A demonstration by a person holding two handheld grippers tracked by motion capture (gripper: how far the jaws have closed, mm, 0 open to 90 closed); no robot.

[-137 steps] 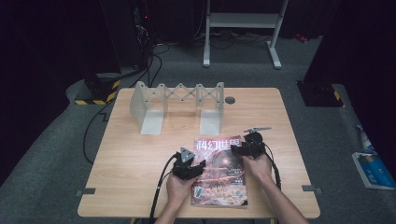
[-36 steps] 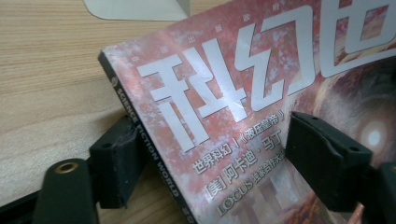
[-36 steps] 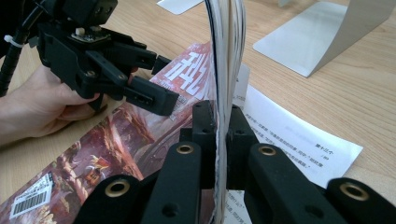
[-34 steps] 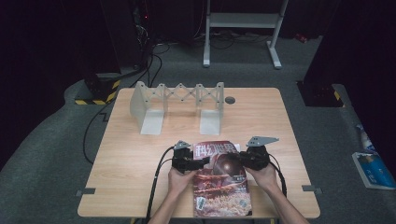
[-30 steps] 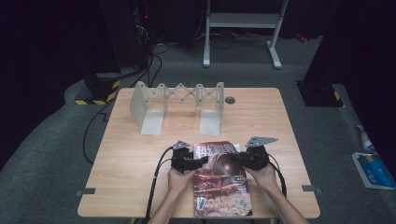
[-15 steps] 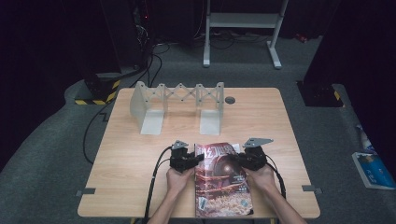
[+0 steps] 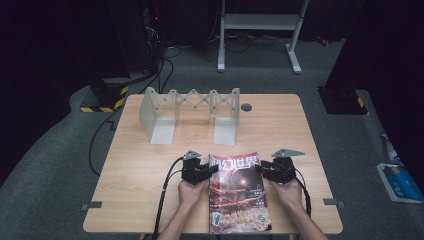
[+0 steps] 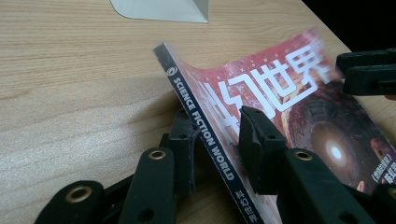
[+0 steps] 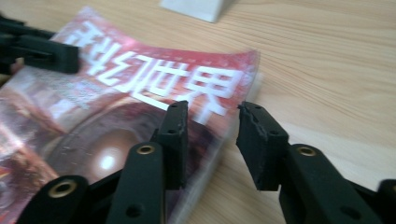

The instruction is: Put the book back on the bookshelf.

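Wooden table (image 7: 150,165), lower centre: magazine (image 7: 239,192), light, floppy; grip spine. Left gripper (image 8: 217,140) clamped on spine while closing; right gripper (image 9: 210,135) opening, released.

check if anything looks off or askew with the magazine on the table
The magazine is not lying flat: in the left gripper view its spine edge is lifted and the cover bows upward. Its near end overhangs the table edge. Nothing looks torn or spilled.
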